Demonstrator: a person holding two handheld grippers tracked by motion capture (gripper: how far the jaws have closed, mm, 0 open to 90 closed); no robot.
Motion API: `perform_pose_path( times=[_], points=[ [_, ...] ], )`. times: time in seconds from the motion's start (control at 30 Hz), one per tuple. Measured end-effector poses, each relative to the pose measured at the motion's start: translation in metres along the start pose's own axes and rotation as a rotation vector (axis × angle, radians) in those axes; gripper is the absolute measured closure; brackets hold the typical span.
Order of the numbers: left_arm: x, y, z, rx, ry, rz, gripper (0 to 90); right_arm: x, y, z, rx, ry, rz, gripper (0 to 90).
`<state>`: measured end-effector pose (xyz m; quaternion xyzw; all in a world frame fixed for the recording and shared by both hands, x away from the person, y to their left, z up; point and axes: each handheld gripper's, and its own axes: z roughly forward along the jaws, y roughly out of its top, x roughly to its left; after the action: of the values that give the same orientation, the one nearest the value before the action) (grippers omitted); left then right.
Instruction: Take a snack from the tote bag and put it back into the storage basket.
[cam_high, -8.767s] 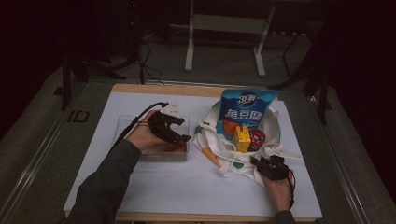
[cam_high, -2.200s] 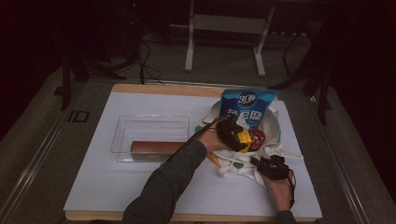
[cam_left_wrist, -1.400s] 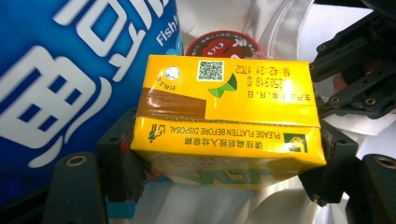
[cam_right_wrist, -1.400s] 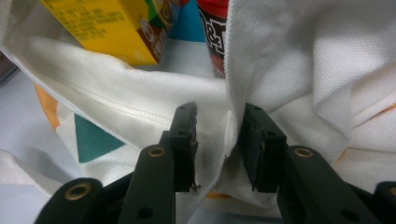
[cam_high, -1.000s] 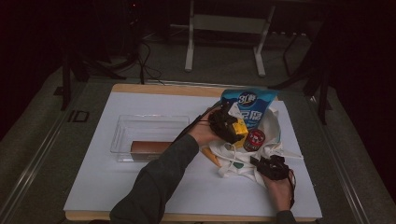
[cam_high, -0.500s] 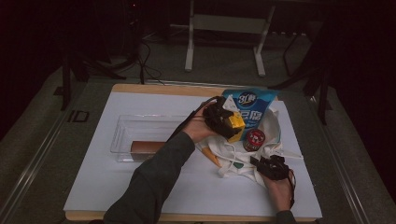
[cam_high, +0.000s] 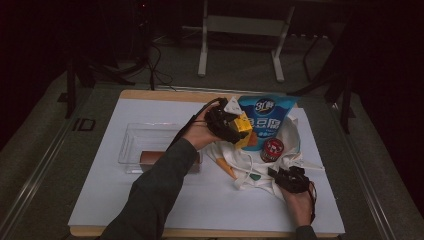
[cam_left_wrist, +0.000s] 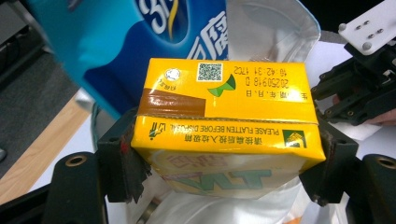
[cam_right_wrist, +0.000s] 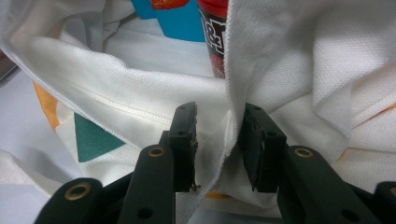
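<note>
My left gripper (cam_high: 234, 127) is shut on a yellow drink carton (cam_high: 243, 127), held in the air above the open white cloth bag (cam_high: 250, 162). In the left gripper view the carton (cam_left_wrist: 224, 116) is clamped by its two ends between the jaws (cam_left_wrist: 224, 158). A tall blue snack pouch (cam_high: 267, 117) and a red can (cam_high: 272, 149) stand in the bag. My right gripper (cam_high: 286, 176) rests at the bag's near corner. In the right gripper view its jaws (cam_right_wrist: 218, 140) pinch a fold of the bag's rim (cam_right_wrist: 289, 70).
A clear plastic tray (cam_high: 145, 142) with a brown bar (cam_high: 150, 157) in it lies left of the bag on the white sheet. In the left gripper view the right gripper (cam_left_wrist: 359, 88) sits just beyond the carton, beside the pouch (cam_left_wrist: 116, 46).
My left gripper has lifted the yellow carton up out of the bag and carried it a little to the left. The right gripper has stayed on the bag's rim.
</note>
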<state>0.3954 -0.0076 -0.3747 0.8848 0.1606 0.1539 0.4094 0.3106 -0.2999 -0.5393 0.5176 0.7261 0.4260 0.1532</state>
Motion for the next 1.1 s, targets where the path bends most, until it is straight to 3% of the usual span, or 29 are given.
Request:
perform_pose_path(
  times=[0.73,1.1],
  points=[
    [0.016,-0.031,-0.033,0.016,0.060,-0.030,27.7,0.000,0.000,0.000,0.000,0.000,-0.002,66.8],
    [0.021,-0.044,-0.040,0.023,0.062,-0.053,27.7,0.000,0.000,0.000,0.001,-0.001,-0.003,66.8]
  ],
)
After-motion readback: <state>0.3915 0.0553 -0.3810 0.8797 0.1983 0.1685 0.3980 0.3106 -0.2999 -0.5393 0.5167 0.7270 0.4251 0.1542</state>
